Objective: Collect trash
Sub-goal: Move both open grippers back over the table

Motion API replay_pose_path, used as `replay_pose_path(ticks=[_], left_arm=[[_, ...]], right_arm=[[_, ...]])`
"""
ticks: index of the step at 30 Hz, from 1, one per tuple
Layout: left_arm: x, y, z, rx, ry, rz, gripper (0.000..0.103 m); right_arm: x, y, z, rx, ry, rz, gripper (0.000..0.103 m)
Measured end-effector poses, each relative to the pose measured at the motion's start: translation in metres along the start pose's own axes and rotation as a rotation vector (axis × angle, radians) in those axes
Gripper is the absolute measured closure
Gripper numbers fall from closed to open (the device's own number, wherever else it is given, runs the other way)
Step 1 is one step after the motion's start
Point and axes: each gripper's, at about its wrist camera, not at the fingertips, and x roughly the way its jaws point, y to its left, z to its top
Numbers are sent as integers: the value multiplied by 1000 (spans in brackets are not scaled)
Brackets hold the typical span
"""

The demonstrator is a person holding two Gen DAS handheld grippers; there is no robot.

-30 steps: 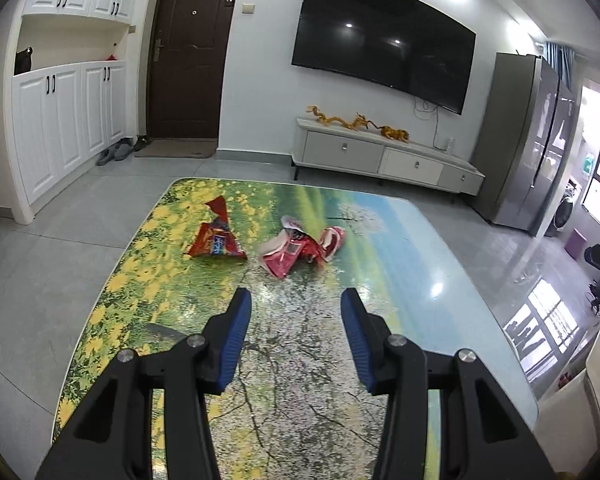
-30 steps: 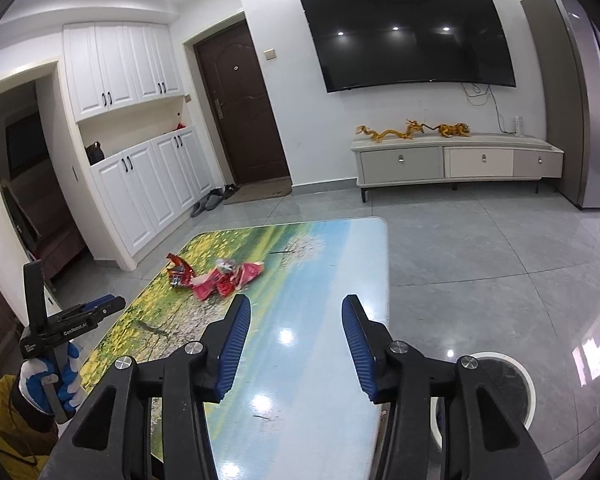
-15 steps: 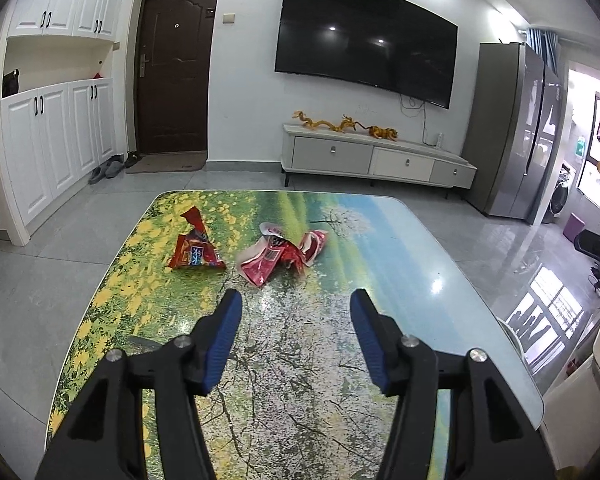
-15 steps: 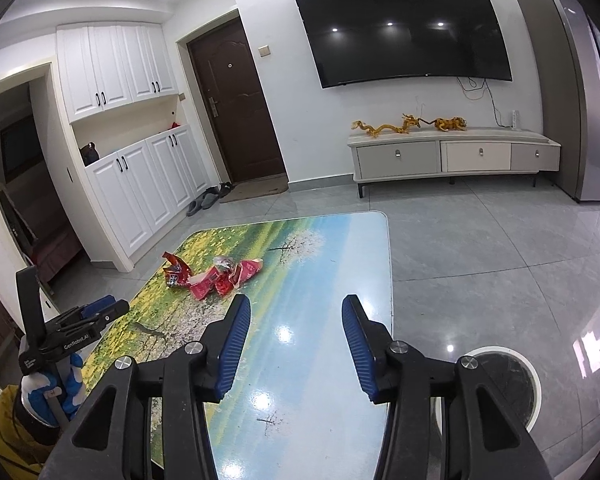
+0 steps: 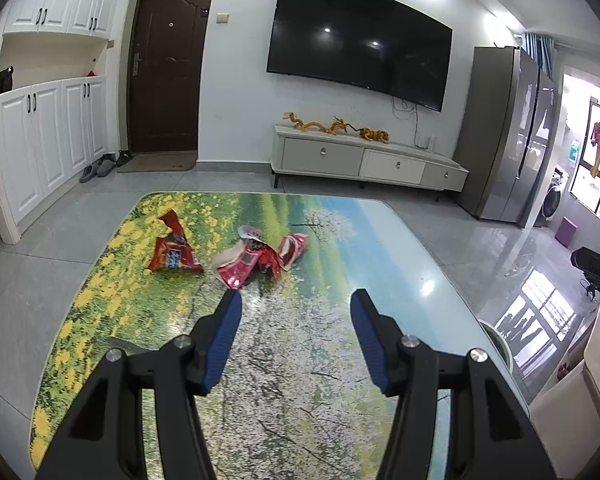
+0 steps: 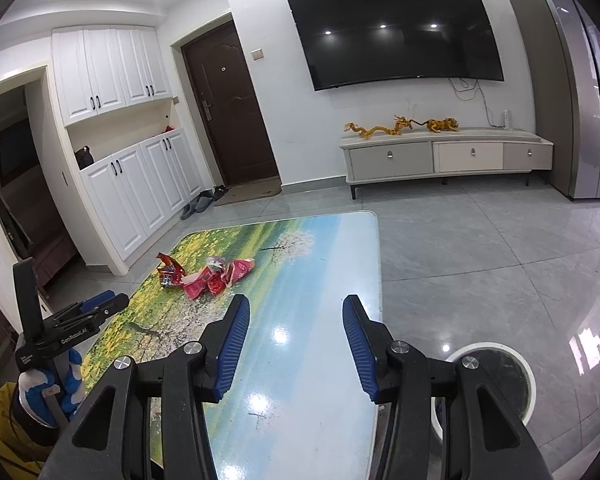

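The left tool point(image 5: 296, 300) has pulled back a little and turned, so the wrappers sit farther off and more to the left of the frame than a second ago. Its blue fingers are wide apart and hold nothing. The red snack bag point(image 5: 174, 250) and the crumpled red wrappers point(image 5: 260, 258) lie near the far end of the counter point(image 5: 380, 248). The right tool point(image 6: 296, 308) is also spread apart and empty. The white bin point(image 6: 496, 376) stands at the lower right of the frame. No trash is picked up yet.

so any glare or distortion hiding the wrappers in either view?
Left wrist view: glare spot on the table, clear of the wrappers; fisheye bends the TV. Right wrist view: ceiling-light reflections sit nearer the camera than the wrappers, which look small but sharp.
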Motion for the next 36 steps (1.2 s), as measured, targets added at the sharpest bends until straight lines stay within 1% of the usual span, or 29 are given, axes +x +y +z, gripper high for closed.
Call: replay_pose_path(ticks=[4, 8, 12, 19, 30, 36], left_arm=[[10, -11, -5, 14, 27, -25, 48], [14, -19, -5, 39, 28, -26, 47], [16, -20, -5, 41, 27, -28, 45], [21, -16, -5, 36, 33, -26, 44], [26, 1, -6, 31, 32, -7, 44], [27, 32, -1, 16, 39, 35, 45]], right_arm=[[-5, -9, -7, 35, -3, -12, 56], [-4, -19, -9, 61, -1, -19, 56], [-3, -25, -8, 69, -3, -23, 56], [3, -27, -11, 79, 10, -21, 56], [24, -20, -8, 64, 51, -8, 56], [53, -7, 6, 3, 89, 29, 56]])
